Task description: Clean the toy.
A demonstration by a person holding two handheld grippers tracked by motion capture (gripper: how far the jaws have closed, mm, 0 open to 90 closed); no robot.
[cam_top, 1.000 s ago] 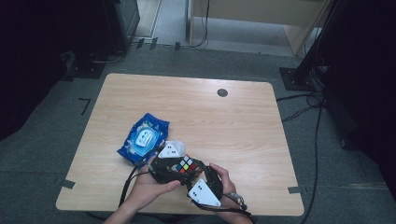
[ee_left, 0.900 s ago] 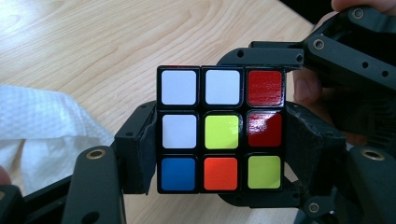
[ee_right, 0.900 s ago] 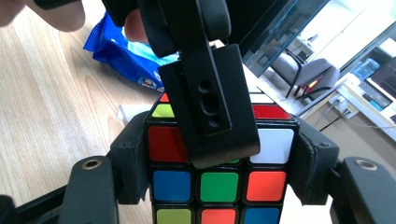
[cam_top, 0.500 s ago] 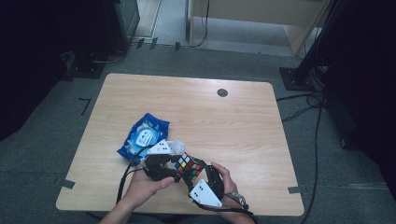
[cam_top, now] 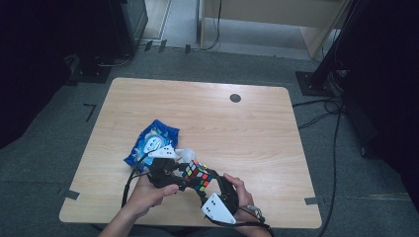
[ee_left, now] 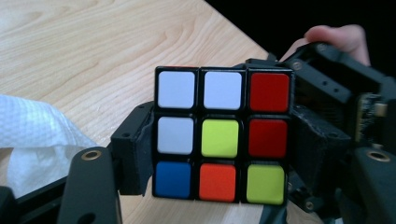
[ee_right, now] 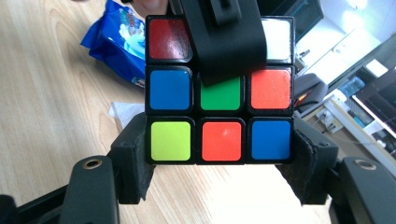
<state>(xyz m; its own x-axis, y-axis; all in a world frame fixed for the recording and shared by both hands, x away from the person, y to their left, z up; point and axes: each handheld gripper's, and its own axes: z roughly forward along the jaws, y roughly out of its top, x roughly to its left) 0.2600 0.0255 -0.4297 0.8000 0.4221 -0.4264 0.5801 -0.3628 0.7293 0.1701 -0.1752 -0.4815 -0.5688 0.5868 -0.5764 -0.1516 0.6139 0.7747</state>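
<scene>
A scrambled puzzle cube (cam_top: 197, 176) is held just above the table's near edge, between both grippers. In the left gripper view the cube (ee_left: 219, 135) shows white, red, yellow, blue and orange tiles, and my left gripper (ee_left: 224, 154) has its pads against two opposite sides; its jaws have just been opening slightly, with the cube still between them. My right gripper (ee_right: 219, 158) clamps the bottom row of the cube (ee_right: 219, 95); its jaws have just been closing on it. One left jaw crosses the top of that face. From above, the left gripper (cam_top: 170, 173) and the right gripper (cam_top: 217, 190) meet at the cube.
A blue pack of wipes (cam_top: 150, 143) lies on the wooden table (cam_top: 257, 128) just beyond the left hand, with a white tissue (cam_top: 185, 154) beside it. A dark round grommet (cam_top: 235, 98) sits near the far edge. Cables trail from both grippers.
The left hand and its gripper have shifted slightly to the left. The cube and the right hand have stayed about where they were.
</scene>
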